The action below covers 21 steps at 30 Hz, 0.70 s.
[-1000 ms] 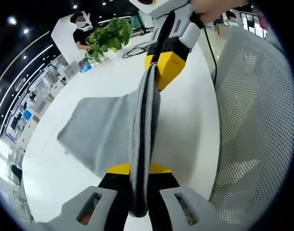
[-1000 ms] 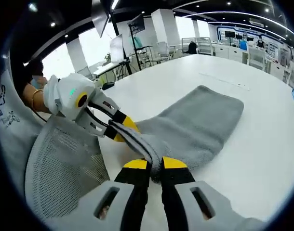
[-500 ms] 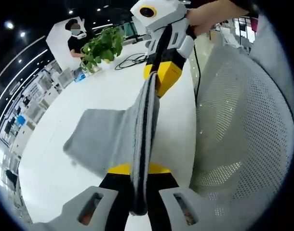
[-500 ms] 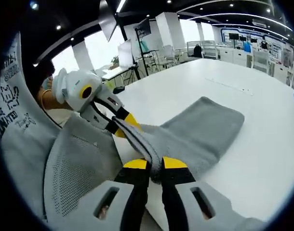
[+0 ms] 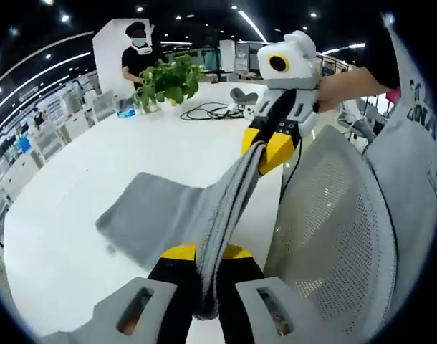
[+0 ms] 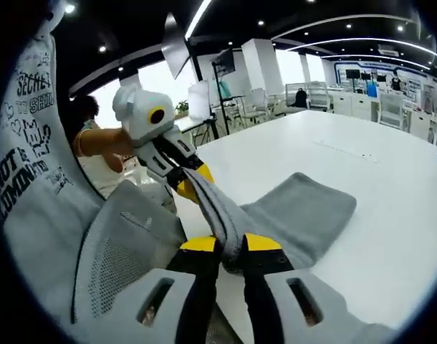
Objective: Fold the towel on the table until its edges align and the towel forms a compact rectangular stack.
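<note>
Your grey towel (image 5: 161,215) drapes off the table (image 5: 75,165), one edge stretched taut above it; your left claw (image 5: 208,251) and right claw (image 6: 231,244) each pinch that edge.

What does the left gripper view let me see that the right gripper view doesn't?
Left gripper view alone: a potted plant and black cables at the table's far end, with a person standing behind them. Right gripper view alone: a light stand and distant office chairs. Both share the grey towel stretched taut between both grippers, the white table and a mesh chair back.
</note>
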### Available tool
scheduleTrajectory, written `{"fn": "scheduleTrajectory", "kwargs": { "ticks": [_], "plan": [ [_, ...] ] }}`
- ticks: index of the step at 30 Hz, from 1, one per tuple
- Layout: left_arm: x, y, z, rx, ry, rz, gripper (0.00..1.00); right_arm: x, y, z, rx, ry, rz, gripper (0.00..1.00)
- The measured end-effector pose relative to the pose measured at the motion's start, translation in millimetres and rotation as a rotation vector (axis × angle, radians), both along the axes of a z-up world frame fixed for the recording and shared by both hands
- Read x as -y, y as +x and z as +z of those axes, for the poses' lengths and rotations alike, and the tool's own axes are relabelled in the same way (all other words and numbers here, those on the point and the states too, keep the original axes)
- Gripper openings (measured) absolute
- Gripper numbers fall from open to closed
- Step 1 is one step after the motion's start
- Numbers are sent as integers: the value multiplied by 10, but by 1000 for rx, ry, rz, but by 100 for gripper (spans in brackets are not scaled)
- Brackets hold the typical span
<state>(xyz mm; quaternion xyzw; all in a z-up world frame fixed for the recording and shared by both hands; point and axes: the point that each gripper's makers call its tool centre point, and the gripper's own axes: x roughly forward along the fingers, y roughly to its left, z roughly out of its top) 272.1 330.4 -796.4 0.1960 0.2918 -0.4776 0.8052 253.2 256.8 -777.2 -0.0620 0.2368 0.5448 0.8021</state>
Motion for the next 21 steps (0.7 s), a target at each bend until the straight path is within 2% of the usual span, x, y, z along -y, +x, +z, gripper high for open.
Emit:
{"fn": "scheduleTrajectory", "kwargs": {
  "ticks": [4, 8, 10, 13, 14, 16, 17, 19, 21],
  "plan": [
    [0, 55, 29, -61, -52, 58, 7, -40, -57, -6, 53, -29, 24, 20],
    [-2, 87, 30, -96, -68, 81, 7, -52, -74, -66, 111, -75, 27, 38],
    [10, 79, 14, -138, -82, 98, 7, -49, -97, -123, 136, -104, 31, 41],
    [12, 99, 10, -164, -104, 128, 7, -69, -146, -179, 152, -120, 39, 40],
    [16, 105, 12, -175, -114, 136, 7, -57, -130, -203, 194, -150, 41, 39],
    [20, 115, 26, -176, -123, 138, 7, -33, -105, -247, 230, -191, 40, 37],
    [21, 116, 30, -178, -125, 138, 7, -30, -102, -259, 233, -198, 39, 34],
    [27, 120, 39, -176, -127, 137, 7, 10, -26, -269, 278, -216, 29, 22],
    [24, 128, 34, -174, -124, 131, 8, 32, 18, -214, 274, -196, 11, 15]
  ]
}}
